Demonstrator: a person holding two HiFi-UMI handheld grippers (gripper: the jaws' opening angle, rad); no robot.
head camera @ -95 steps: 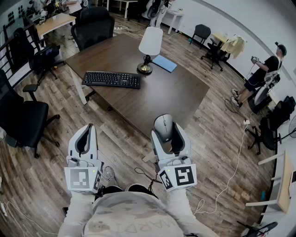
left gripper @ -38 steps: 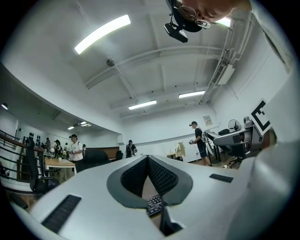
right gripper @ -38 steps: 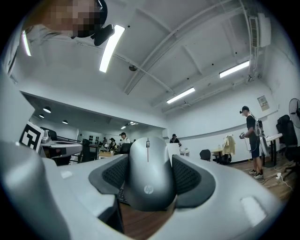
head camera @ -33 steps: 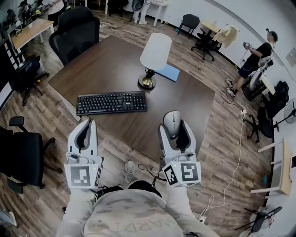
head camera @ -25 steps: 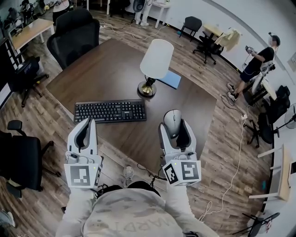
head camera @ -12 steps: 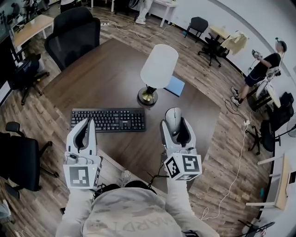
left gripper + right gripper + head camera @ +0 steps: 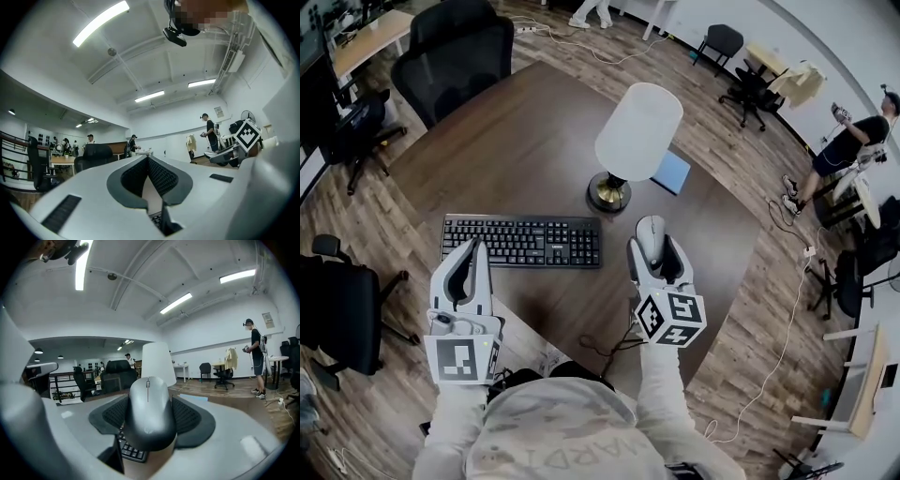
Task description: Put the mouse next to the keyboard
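A grey mouse (image 7: 651,233) sits between the jaws of my right gripper (image 7: 654,246), which is shut on it and held above the brown table (image 7: 534,141), just right of the keyboard's right end. The black keyboard (image 7: 520,242) lies flat near the table's front edge. In the right gripper view the mouse (image 7: 148,411) fills the middle, with keyboard keys (image 7: 131,449) below it. My left gripper (image 7: 469,261) hovers at the keyboard's near left side, shut with nothing in it; its pads (image 7: 159,176) meet at the tip.
A white-shaded lamp (image 7: 636,133) with a brass base stands just behind the keyboard's right end. A blue pad (image 7: 673,172) lies behind the lamp. Black office chairs (image 7: 459,52) ring the table. A person (image 7: 853,141) stands at the far right.
I have come closer to the table. Both grippers have moved forward over its front edge, and the right one has carried the mouse to the keyboard's right end.
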